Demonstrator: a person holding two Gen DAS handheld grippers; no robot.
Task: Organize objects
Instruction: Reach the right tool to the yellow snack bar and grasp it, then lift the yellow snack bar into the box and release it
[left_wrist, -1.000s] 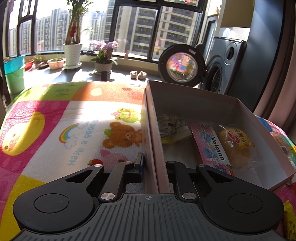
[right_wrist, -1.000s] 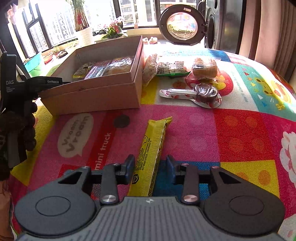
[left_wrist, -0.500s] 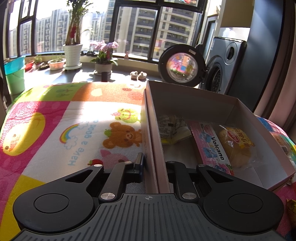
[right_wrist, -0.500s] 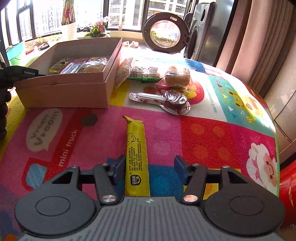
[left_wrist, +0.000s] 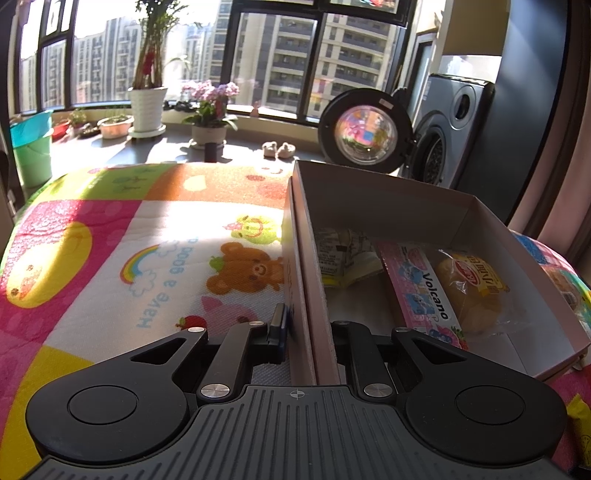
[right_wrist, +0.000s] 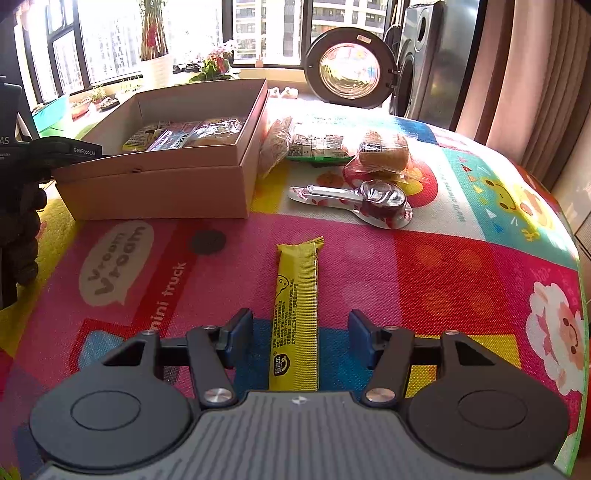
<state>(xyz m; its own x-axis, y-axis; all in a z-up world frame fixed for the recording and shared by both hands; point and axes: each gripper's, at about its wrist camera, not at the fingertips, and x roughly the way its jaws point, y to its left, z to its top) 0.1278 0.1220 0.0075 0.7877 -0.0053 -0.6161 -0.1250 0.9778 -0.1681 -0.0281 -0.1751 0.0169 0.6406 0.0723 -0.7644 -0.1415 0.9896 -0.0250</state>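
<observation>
We've got a bright kids' mat (right_wrist: 369, 266) as our surface, sunny windows and a washer (right_wrist: 417, 62) up top. Our left tongs (left_wrist: 308, 325) are clamped on the box (left_wrist: 306, 280) wall, frame center. Our right tongs (right_wrist: 300, 338) stand apart, just opened, with the yellow bar (right_wrist: 297, 314) lying loose between them, lower middle.

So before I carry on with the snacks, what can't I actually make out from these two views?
- Left wrist view: the gripper body hides the near end of the box; the pink Volcano pack is partly covered.
- Left wrist view: the pad inside the box wall is hidden by that wall.
- Right wrist view: the near end of the yellow bar is cut off by the gripper body.
- Right wrist view: labels on packets in the box are too small to read.
</observation>
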